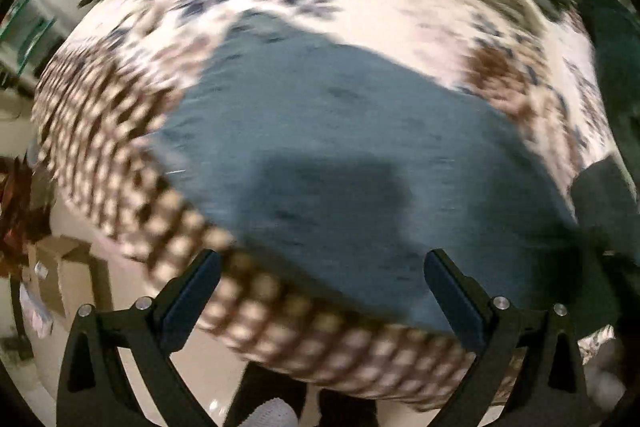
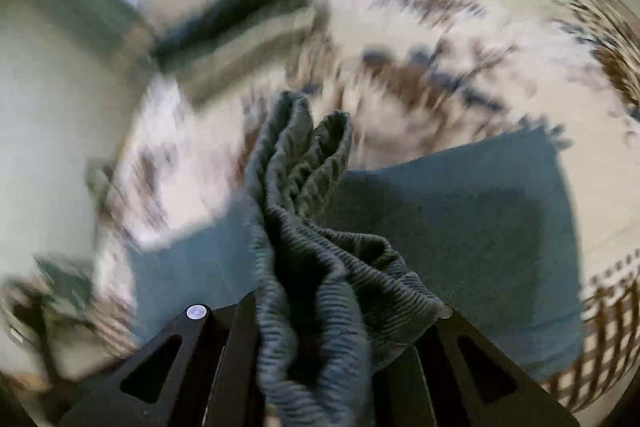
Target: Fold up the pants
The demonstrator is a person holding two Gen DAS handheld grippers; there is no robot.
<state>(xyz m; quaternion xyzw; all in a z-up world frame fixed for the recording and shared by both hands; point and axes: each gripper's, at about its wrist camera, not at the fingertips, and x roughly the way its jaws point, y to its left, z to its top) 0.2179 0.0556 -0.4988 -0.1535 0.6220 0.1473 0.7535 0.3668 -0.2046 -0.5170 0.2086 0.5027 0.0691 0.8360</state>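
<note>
The left wrist view looks steeply down from above the bed [image 1: 360, 7], its near edge running from 9 toward 5 o'clock. The right wrist view sits much closer, bunched pants [image 2: 304, 227] filling its centre. Both share the pants [image 1: 340, 147] and patterned bedspread.

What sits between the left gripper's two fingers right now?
Nothing is held: the left gripper hangs open. In the left wrist view, only the checked edge of the bedspread and the pants show beyond.
</note>
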